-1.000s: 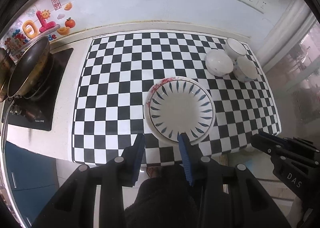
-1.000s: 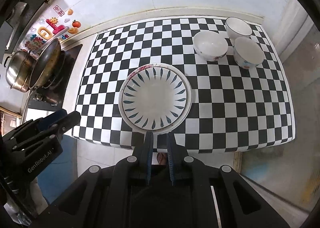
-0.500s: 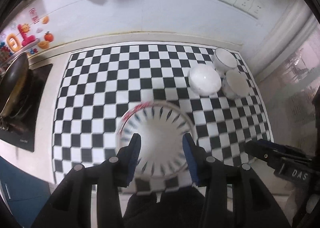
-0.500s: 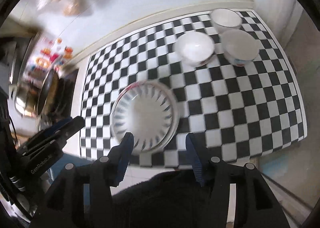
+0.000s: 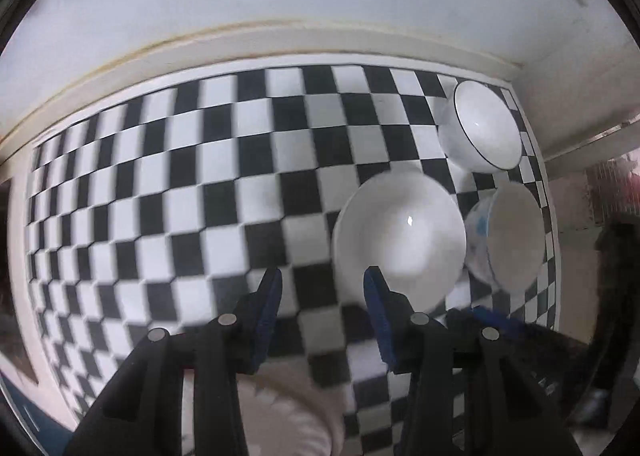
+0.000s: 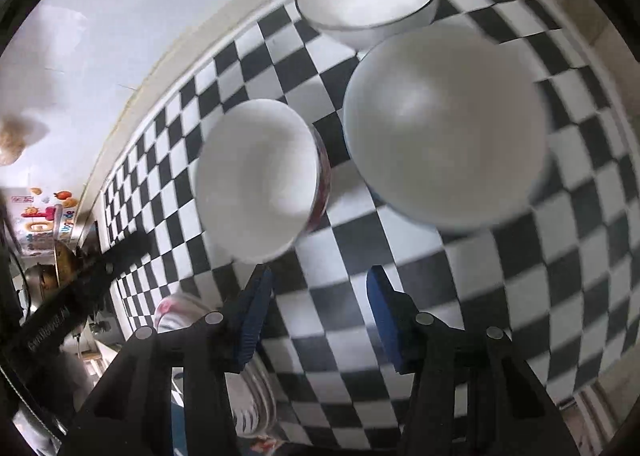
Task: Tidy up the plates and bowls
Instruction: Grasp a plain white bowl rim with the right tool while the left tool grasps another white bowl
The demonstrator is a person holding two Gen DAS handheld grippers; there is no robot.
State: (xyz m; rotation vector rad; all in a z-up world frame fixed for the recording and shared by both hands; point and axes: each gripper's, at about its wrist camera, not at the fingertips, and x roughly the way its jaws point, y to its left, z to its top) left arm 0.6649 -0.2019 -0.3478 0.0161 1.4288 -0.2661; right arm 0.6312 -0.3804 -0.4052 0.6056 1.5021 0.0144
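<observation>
Between the blue pads of the left hand-held gripper (image 5: 322,288) lies only checkered cloth: its jaws stand a modest way apart and hold nothing, with the right pad (image 5: 376,292) just at the near rim of the plain white bowl (image 5: 400,232), which suggests a rim pinch being lined up rather than made. The right hand-held gripper (image 6: 316,288) is likewise empty, and its jaws are closing from a wider gape with nothing but the cloth between them; it hangs just short of the two nearer bowls, its left pad (image 6: 260,292) below the red-patterned side of the plain white bowl (image 6: 256,176). Beside that bowl, nearly touching, sits the blue-flowered bowl (image 5: 512,236), and behind both stands the dark-rimmed bowl (image 5: 484,124); the three cluster at the far right corner of the bench's checkered mat (image 5: 200,176), probably so they can be nested into one stack. The stacked plates (image 6: 248,408) show only as a sliver under the right tool, near the front edge. Compared with a second ago, both tools have swung away from the plates, which then filled the middle of each view, and dropped close over the bowls; both sets of jaws, then nearly shut, now stand apart.
</observation>
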